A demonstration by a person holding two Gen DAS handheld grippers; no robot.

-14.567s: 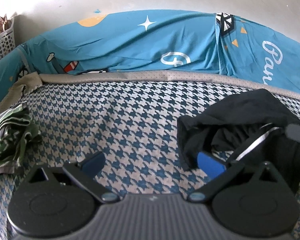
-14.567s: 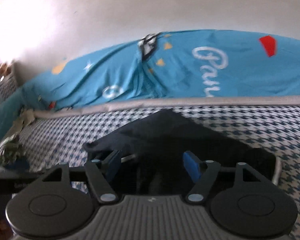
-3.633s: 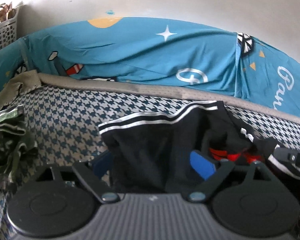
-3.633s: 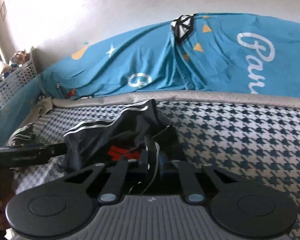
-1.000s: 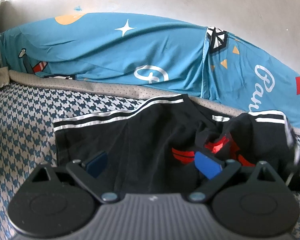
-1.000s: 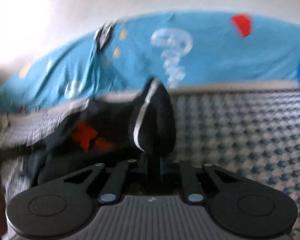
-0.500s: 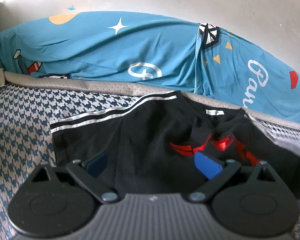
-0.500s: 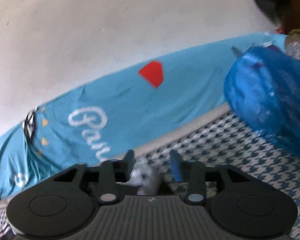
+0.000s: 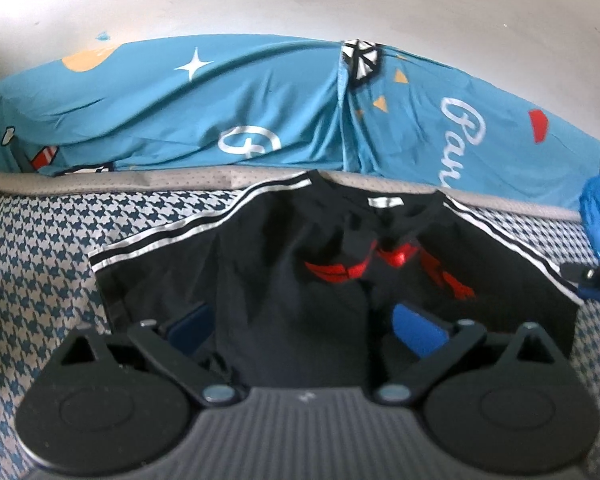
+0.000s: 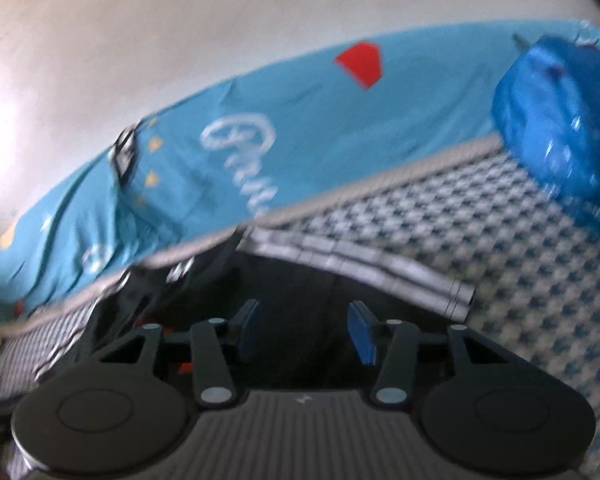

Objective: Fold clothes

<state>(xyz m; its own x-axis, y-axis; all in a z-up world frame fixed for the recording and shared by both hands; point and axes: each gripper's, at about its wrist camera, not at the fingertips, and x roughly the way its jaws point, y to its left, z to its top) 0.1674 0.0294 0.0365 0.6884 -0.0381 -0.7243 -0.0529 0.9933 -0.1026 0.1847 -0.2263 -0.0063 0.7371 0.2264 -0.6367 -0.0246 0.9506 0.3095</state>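
1. Now the shirt (image 9: 292,280) lies spread just ahead of the left tongs (image 9: 304,326), collar on the far side, sleeves out to either side; laid open this way, I judge, so its edges can be picked for folding.
2. Left tongs stand apart, the near hem lying between their blue pads (image 9: 418,330); whether a pad touches cloth I cannot tell. They grip nothing.
3. Right tongs (image 10: 304,330) are likewise apart, hovering over the shirt's right sleeve (image 10: 360,268), whose striped edge runs just beyond the tips. The view is blurred, so contact is unclear.
4. Probably the two tongs sit at opposite sides so each can take one side of the shirt.
5. Beyond the shirt, past the bed (image 9: 40,232) edge, a blue sheet (image 9: 160,112) rises against the wall; a blue bag (image 10: 560,120) sits far right of the right tongs.
6. Count: one shirt, two sleeves, two tongs, one bag, one sheet.
7. The red print (image 9: 336,272) faces up and is creased, so some smoothing seems needed first.
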